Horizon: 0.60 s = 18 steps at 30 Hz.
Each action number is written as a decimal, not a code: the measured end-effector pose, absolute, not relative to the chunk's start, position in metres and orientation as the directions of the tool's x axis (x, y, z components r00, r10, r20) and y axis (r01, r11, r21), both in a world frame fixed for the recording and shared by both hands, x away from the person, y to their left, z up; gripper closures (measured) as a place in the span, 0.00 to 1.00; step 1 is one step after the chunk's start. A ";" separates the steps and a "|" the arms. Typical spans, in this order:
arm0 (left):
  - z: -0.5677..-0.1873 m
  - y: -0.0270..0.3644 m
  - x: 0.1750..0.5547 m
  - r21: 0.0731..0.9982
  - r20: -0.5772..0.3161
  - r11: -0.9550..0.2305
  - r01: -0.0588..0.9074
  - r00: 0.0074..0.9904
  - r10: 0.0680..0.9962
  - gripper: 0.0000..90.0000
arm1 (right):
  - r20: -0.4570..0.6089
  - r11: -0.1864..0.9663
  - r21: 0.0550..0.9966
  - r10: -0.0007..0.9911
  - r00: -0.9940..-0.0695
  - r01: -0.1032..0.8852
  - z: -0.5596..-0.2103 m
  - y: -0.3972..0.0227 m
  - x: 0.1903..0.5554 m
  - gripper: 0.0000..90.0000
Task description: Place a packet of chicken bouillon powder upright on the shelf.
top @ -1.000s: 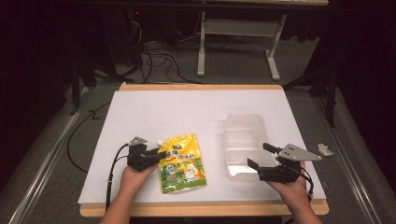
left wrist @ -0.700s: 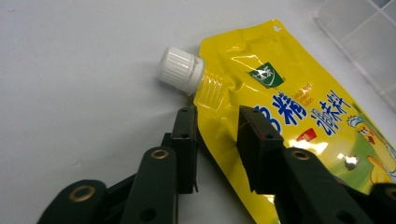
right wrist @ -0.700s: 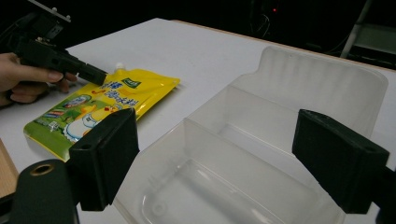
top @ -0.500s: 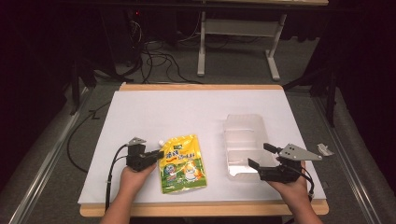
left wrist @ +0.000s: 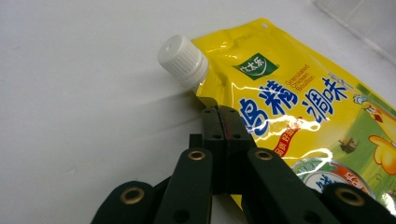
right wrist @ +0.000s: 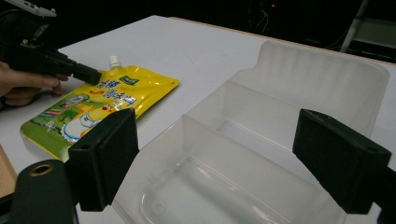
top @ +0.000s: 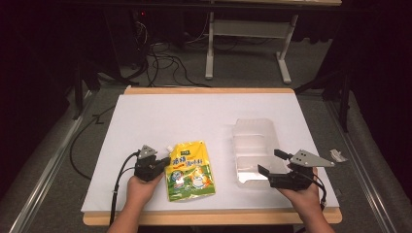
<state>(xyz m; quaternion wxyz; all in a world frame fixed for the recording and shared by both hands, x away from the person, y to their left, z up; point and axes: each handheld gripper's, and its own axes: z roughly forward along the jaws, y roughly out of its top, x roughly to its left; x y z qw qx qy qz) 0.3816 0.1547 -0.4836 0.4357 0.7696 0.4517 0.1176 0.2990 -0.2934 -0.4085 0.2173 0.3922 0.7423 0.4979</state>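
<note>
A yellow spouted pouch lies flat on the white table, its white cap pointing away from me. My left gripper has just been closing and its jaws now meet on the pouch's left edge, just below the spout; it also appears in the right gripper view. A clear plastic container stands to the right of the pouch. My right gripper hovers open at the container's near right corner, its jaws wide apart and not touching the walls.
The white table top has a wooden rim, near along the front. A small crumpled scrap lies at the right edge. Beyond the table are dark floor, cables and a desk frame.
The left gripper's jaws have closed together at the pouch's left edge. The pouch, the container and the right gripper stay where they were.
</note>
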 end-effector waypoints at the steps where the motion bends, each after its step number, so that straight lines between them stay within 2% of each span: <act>1: -0.484 0.155 0.382 0.777 -0.213 -0.212 0.593 0.564 0.798 1.00 | 0.068 0.196 0.910 0.799 -0.598 0.366 -0.409 -0.293 0.299 0.16; 18: -0.458 0.140 0.352 0.861 -0.095 -0.171 0.479 0.483 0.870 1.00 | 0.072 0.183 0.913 0.807 -0.586 0.364 -0.407 -0.298 0.299 0.16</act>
